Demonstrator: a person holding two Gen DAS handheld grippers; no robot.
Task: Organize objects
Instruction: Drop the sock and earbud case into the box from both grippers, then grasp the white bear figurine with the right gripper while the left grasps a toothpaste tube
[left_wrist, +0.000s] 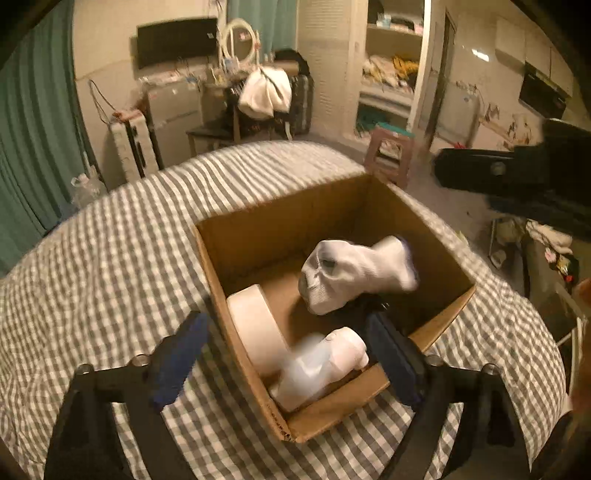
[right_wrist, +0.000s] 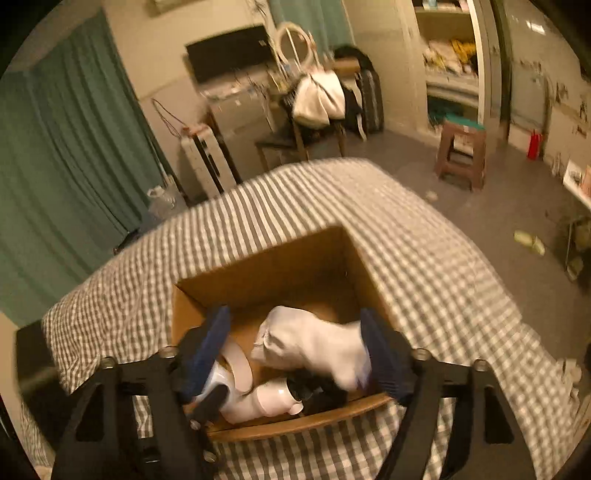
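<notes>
Dim warm rm, teal curtain, checked bedspread, maybe heater

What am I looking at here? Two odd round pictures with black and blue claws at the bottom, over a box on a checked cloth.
There is no robot. A person holds a two-finger gripper in each hand, each carrying a wide-angle camera. One picture looks along the left gripper, the other along the right gripper. Both hang open over a cardboard box on a checked bedcover. In the box are a white sock, blurred as if dropping, a tape roll and a white bottle. Nothing looks gripped.
</notes>
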